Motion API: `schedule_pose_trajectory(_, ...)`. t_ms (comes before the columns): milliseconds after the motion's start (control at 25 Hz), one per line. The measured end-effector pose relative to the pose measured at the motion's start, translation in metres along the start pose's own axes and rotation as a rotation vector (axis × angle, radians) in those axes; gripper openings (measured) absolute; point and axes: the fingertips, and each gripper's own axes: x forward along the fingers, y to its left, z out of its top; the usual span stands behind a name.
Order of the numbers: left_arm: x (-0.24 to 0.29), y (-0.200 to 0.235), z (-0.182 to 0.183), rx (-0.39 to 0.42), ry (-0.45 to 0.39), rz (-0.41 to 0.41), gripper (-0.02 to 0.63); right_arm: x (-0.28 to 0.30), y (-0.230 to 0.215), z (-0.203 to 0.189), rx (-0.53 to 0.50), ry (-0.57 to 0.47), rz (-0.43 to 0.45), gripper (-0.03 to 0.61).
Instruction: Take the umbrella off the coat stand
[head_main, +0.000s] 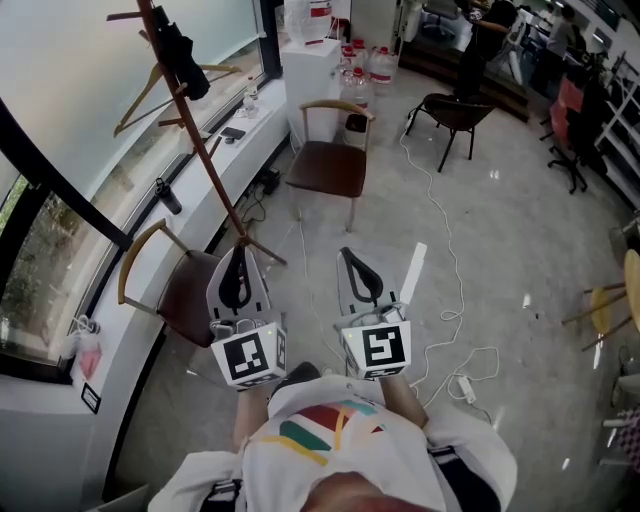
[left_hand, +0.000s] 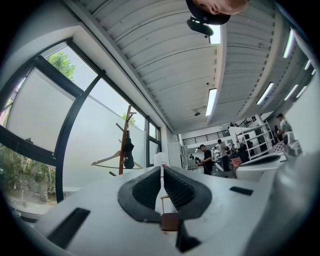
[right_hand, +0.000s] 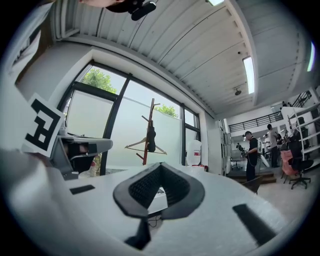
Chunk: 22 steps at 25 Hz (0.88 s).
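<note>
A wooden coat stand (head_main: 196, 120) rises by the window at the upper left of the head view. A folded black umbrella (head_main: 180, 52) hangs near its top, beside a wooden hanger (head_main: 150, 92). Both grippers are held low in front of me, well short of the stand. My left gripper (head_main: 238, 256) is shut with nothing in it, and so is my right gripper (head_main: 350, 256). The left gripper view shows the umbrella (left_hand: 128, 152) on the stand (left_hand: 123, 150) far beyond my left gripper's (left_hand: 161, 171) touching tips. In the right gripper view the umbrella (right_hand: 150, 139) hangs far past my right gripper (right_hand: 159, 167).
Two brown chairs stand close by: one (head_main: 180, 285) just left of my left gripper, another (head_main: 328, 160) ahead. A white cable (head_main: 440, 220) trails over the floor to a power strip (head_main: 466, 388). Water bottles (head_main: 358, 75), a black chair (head_main: 452, 112) and people stand farther off.
</note>
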Motion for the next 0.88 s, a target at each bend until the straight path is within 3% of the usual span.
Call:
schedule_pose_trajectory(560,0.007,-0.004,-0.011,0.004,0.008,-0.011,0.014,0.001,-0.003,-0.006,0.027,-0.001,0.037,0.000)
schedule_pose_trajectory(880,0.032,-0.012,-0.012,-0.001,-0.018,-0.034,0.014,0.008,-0.024,-0.008,0.029,-0.010,0.007,0.000)
